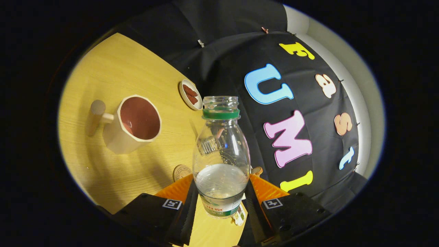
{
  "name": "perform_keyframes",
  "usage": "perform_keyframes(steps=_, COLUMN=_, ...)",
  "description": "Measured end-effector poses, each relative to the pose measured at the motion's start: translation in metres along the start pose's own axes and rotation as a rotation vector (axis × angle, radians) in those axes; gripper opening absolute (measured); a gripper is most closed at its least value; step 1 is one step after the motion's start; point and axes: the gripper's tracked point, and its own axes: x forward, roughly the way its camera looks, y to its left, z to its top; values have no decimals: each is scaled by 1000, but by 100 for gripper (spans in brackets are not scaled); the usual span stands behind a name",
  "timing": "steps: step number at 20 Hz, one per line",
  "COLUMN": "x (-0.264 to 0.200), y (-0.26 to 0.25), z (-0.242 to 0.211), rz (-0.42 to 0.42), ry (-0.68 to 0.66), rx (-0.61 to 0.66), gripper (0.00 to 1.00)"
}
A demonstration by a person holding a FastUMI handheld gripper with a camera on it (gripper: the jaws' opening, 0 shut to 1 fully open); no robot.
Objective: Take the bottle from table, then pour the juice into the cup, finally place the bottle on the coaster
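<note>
The gripper (221,202) was clenched on the uncapped bottle (221,154), both fingers pressing its sides; it stood between them, partly filled, with the cup (135,125) far left and the coaster (181,172) near-left on the table (113,68)

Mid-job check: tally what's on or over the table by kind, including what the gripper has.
Bottles: 1, the clear uncapped bottle, held between the fingers of the gripper
Cups: 1, the handled cup beyond the fingers
Small dishes: 1, the dish beyond the cup
Coasters: 1, the round coaster just ahead of the fingers
Total: 4
</note>
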Motion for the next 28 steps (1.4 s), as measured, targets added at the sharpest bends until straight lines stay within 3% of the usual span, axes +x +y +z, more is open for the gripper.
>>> perform_keyframes(steps=14, x=20, y=30, z=-8, rz=78, ry=34, rx=-208, gripper=70)
perform_keyframes(steps=28, x=42, y=31, z=-4, rz=112, ry=-18, rx=-431, gripper=70)
